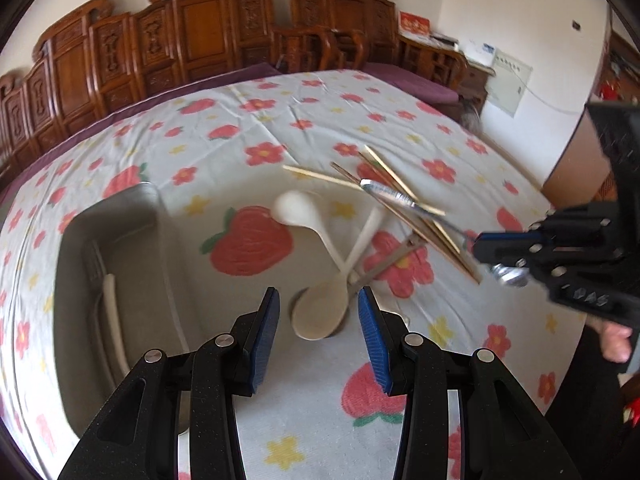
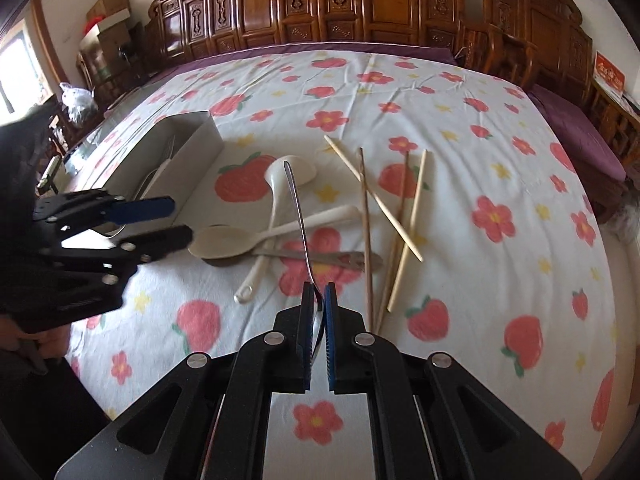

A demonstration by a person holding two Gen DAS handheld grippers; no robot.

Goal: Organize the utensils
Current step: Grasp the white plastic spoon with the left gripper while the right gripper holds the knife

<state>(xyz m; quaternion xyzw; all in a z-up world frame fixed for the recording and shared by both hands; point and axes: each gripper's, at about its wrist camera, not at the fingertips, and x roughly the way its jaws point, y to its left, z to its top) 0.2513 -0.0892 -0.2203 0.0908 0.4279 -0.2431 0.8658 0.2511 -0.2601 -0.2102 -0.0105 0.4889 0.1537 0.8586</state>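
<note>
My right gripper (image 2: 319,294) is shut on a metal spoon (image 2: 298,216), held above the table with its handle pointing away; it also shows in the left wrist view (image 1: 400,199), where the right gripper (image 1: 486,258) is at the right. My left gripper (image 1: 318,300) is open and empty just above a wooden spoon (image 1: 320,312); in the right wrist view the left gripper (image 2: 178,220) is at the left, by the wooden spoon (image 2: 228,242). A white ladle (image 2: 286,174), a white spoon (image 2: 256,276), a metal utensil (image 2: 320,258) and several chopsticks (image 2: 400,216) lie on the cloth.
A grey organizer box (image 1: 112,240) stands at the left with a fork and a white-handled utensil inside; it also shows in the right wrist view (image 2: 192,148). The flowered tablecloth (image 2: 480,160) covers the table. Carved wooden chairs (image 2: 360,0) line the far edge.
</note>
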